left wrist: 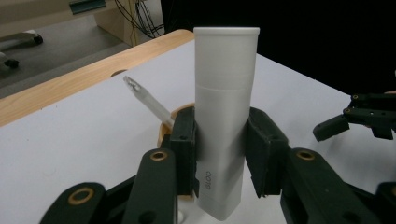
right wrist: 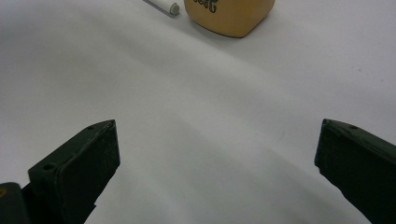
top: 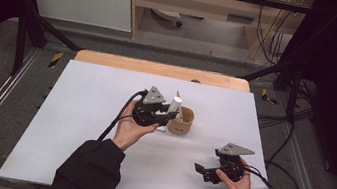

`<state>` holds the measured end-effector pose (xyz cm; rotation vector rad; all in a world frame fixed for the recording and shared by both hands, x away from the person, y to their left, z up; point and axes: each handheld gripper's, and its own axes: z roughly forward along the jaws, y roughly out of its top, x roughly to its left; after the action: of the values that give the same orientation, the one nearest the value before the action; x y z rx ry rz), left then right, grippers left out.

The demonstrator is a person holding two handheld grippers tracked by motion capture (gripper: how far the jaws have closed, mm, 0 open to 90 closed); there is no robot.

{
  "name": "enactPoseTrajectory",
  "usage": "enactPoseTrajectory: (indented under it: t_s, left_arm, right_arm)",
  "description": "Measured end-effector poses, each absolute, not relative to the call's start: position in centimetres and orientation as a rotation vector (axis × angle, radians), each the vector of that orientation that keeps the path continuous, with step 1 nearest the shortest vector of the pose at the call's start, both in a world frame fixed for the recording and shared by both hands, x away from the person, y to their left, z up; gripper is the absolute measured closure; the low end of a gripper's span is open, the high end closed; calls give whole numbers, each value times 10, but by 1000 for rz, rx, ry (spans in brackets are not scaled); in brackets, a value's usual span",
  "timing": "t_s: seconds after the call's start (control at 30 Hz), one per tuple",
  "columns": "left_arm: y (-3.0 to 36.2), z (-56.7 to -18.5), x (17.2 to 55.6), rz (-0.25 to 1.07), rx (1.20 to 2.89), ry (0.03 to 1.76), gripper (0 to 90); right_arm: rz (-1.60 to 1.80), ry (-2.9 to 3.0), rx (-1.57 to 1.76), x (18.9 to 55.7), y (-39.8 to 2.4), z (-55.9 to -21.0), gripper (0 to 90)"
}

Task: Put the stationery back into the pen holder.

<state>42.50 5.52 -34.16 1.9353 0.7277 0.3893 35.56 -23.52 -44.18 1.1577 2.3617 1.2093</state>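
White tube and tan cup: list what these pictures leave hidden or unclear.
- White tube: its foot is cut off by the left gripper view's bottom edge.
- Tan cup: the left gripper covers its near side in the high view.
- Cup: lettering cut off by the top edge.

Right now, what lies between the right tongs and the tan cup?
Nothing: in the right gripper view the white table is bare from the open right tongs up to the tan cup. A white pen lies beside the cup, off that line.
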Motion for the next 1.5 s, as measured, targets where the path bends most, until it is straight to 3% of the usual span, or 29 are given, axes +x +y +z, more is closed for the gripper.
enactPoseTrajectory:
  t_s: [0.6, 1.5]
  left_arm:
    - [19, -331, 458, 401, 1910, 722, 660]
    - [-5, -380, 485, 344, 1999, 729, 660]
  right_arm:
    - [1205, 2374, 1152, 355, -234, -443, 9]
    - [1210, 2375, 1145, 355, -235, -443, 9]
